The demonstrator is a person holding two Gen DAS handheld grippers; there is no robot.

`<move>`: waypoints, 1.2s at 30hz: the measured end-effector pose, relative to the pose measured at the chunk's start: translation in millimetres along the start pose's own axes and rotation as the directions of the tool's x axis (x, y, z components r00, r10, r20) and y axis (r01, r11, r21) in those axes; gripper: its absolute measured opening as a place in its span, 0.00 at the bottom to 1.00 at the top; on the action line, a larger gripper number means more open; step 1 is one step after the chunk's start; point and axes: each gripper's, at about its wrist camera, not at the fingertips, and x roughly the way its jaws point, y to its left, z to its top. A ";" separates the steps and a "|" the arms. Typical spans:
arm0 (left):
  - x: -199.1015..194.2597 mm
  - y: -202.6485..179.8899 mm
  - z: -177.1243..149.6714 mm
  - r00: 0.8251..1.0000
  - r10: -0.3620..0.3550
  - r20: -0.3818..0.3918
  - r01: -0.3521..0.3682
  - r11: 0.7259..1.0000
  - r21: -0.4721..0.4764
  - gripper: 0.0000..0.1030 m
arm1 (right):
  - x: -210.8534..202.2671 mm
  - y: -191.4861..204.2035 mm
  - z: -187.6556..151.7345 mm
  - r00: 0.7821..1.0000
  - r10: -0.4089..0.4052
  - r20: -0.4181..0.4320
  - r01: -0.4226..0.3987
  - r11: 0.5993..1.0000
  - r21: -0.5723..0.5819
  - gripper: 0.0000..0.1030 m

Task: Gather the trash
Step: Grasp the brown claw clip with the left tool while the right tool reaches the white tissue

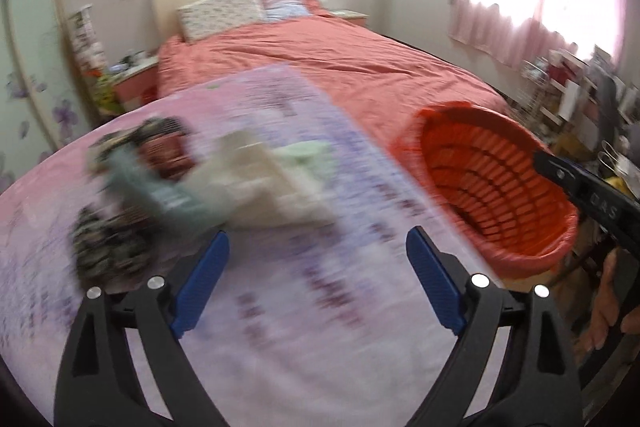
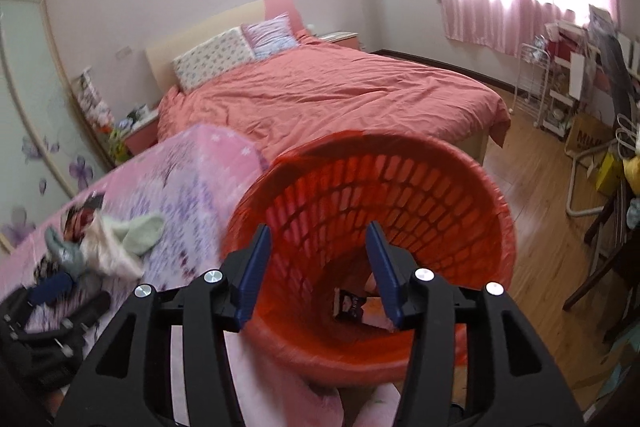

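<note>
An orange mesh trash basket (image 2: 400,203) with a red liner stands beside the pink flowered table (image 2: 188,187); it also shows in the left wrist view (image 1: 492,187). A dark wrapper (image 2: 349,303) lies at its bottom. My right gripper (image 2: 318,267) is open and empty over the basket's mouth. My left gripper (image 1: 318,267) is open and empty above the table (image 1: 320,287), just short of a blurred pile of trash: white tissue (image 1: 260,183), a grey-green wrapper (image 1: 160,187) and dark patterned wrappers (image 1: 108,247). The pile also shows in the right wrist view (image 2: 116,239).
A bed with a coral cover (image 2: 328,95) and pillows (image 2: 216,59) lies behind the table. A wire rack (image 2: 548,87), boxes and a chair (image 2: 600,255) crowd the right wall on the wood floor. A bedside stand (image 1: 132,83) is at the left.
</note>
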 end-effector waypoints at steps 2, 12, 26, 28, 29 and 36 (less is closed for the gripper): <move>-10.1 30.9 -9.6 0.999 0.051 0.003 -0.051 0.998 -0.041 0.86 | -0.6 12.0 -4.0 1.000 0.009 -0.010 -0.009 1.000 -0.029 0.49; -30.5 161.4 -43.6 0.969 0.240 -0.054 -0.246 0.940 -0.235 0.79 | 7.8 77.4 -29.4 0.994 0.078 -0.074 -0.088 0.985 -0.148 0.49; 24.9 192.0 -31.0 0.984 0.123 -0.126 -0.156 0.938 -0.309 0.30 | 25.8 132.0 -38.0 0.987 0.117 -0.111 -0.138 0.969 -0.204 0.49; 28.1 195.2 -28.1 0.982 0.139 -0.132 -0.173 0.936 -0.306 0.26 | 29.9 136.8 -36.3 0.985 0.128 -0.116 -0.149 0.967 -0.204 0.49; 27.2 199.8 -29.3 0.982 0.136 -0.132 -0.172 0.934 -0.313 0.26 | 31.9 139.5 -35.0 0.984 0.134 -0.117 -0.156 0.967 -0.203 0.49; 11.8 222.5 -48.9 0.976 0.168 -0.136 -0.202 0.934 -0.296 0.26 | 46.3 155.6 -26.1 0.973 0.195 -0.126 -0.216 0.961 -0.175 0.53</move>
